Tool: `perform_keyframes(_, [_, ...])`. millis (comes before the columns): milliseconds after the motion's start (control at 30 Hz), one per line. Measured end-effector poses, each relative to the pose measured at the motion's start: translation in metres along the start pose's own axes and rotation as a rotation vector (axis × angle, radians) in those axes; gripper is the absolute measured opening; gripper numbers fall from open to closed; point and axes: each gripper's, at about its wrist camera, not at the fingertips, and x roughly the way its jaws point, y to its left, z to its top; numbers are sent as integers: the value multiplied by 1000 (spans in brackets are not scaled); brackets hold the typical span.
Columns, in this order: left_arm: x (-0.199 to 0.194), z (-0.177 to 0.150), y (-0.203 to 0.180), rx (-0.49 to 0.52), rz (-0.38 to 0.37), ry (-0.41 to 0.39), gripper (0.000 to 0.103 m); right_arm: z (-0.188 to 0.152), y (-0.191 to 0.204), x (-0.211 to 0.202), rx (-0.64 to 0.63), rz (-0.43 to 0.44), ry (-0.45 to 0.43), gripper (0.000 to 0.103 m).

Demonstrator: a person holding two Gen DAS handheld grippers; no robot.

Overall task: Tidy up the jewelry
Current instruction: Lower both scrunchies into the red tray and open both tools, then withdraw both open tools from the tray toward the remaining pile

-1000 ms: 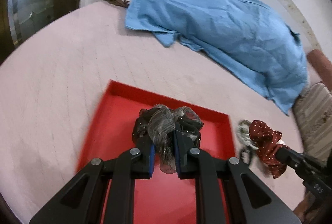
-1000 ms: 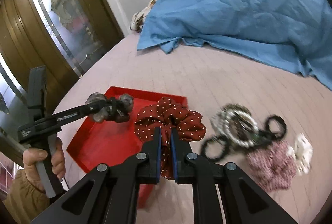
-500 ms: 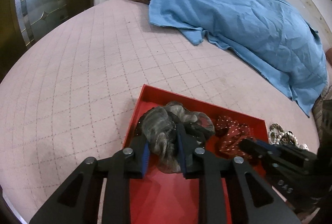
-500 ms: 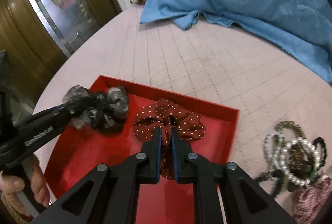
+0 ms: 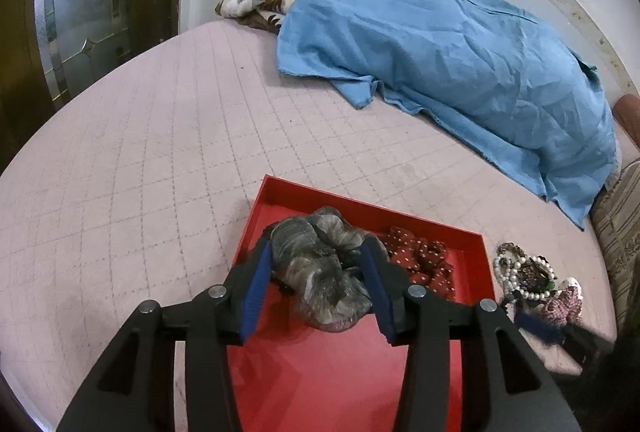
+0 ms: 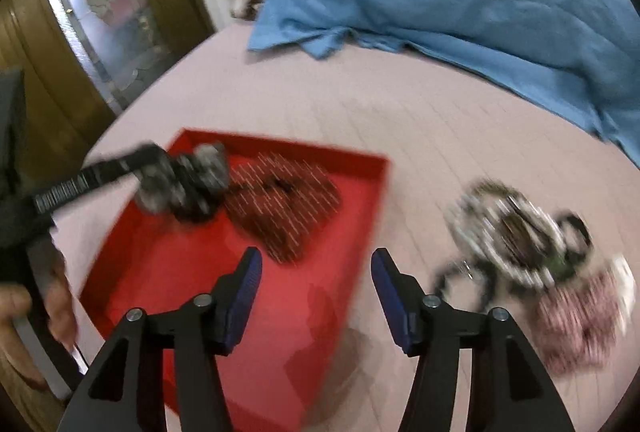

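Red tray (image 5: 472,268) on the pink bed: the left tool (image 5: 316,284) is spreading its jaws around the grey scrunchie (image 5: 320,272), which sits slack between the pads, so best to lift clear only once the fabric drops free. The right tool (image 6: 316,286) is opening, empty, the dotted maroon scrunchie (image 6: 280,208) released in the tray beyond; farther right, the bead pile (image 6: 516,232) waits on the bed.

Two scrunchies (image 5: 324,272) (image 5: 420,260) lie side by side in the tray (image 5: 340,372) on the bed (image 5: 160,152); a jewelry pile (image 5: 528,276) lies right of the tray; a cloth (image 5: 440,52) lies behind.
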Motion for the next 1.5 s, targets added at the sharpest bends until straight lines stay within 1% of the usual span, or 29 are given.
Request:
perform_keyframes(67, [-3,-3,-2,-3,-11,1,45,-16,-4,-3,21,-2,26,59])
perform_keyframes(133, [-6,-7,-6,5,-14,-1,45,-34,-6,-1,54,25,65,32])
perform_keyframes(200, [-9,-9,-9,16,-9,-7,45,-46,-3,2,65,35,98,22])
perform_keyframes(233, [-11,-11,-10,22,-5,-10,45,-50,0,2,65,31,107,19])
perform_keyframes(267, [-13,-12,-11,28,1,-14,45,-54,3,1,65,32,111,18])
perform_keyframes(367, [-16,-15,-10,33,8,-22,45,-63,11,-3,44,6,111,18])
perform_keyframes(500, [-18,-17,-7,21,6,-25,45,-70,16,-6,45,-5,120,19])
perform_keyframes(533, [-19,-17,-7,20,5,-27,45,-72,16,-8,42,-4,119,21])
perform_keyframes(600, [-21,-18,-9,24,8,-33,45,-75,16,-11,42,13,121,22])
perform_keyframes(667, [-23,-21,-11,35,14,-40,48,-79,13,-16,57,34,116,29])
perform_keyframes(700, [-23,-22,-13,42,19,-43,51,-83,11,-21,64,37,106,38])
perform_keyframes(733, [-23,-24,-16,52,26,-47,51,-86,10,-27,67,35,90,47])
perform_keyframes(800, [-24,-28,-21,73,35,-51,51,-93,4,-43,61,29,49,56])
perform_keyframes(833, [-25,-31,-25,84,37,-55,51,-96,-1,-52,58,19,32,57])
perform_keyframes(933, [-34,-40,-38,121,43,-80,52,-104,-19,-71,66,-15,6,58])
perform_keyframes(1000, [-42,-50,-50,150,42,-109,54,-112,-40,-85,94,-38,-10,58])
perform_keyframes(1067, [-51,-63,-61,183,58,-135,58,-119,-61,-96,124,-67,-25,59])
perform_keyframes(1133, [-62,-80,-73,215,81,-154,58,-130,-84,-110,158,-98,-46,59])
perform_keyframes(1233, [-71,-97,-87,269,82,-173,61,-144,-112,-129,205,-154,-76,59])
perform_keyframes(1300, [-75,-107,-97,316,106,-189,63,-154,-126,-144,239,-170,-100,59])
perform_keyframes(1367, [-74,-116,-105,348,125,-178,63,-164,-138,-161,271,-182,-133,60])
perform_keyframes(1433, [-73,-122,-111,361,130,-160,63,-173,-146,-178,288,-201,-164,65])
perform_keyframes(1500, [-76,-127,-116,369,127,-159,63,-181,-155,-194,302,-225,-191,66])
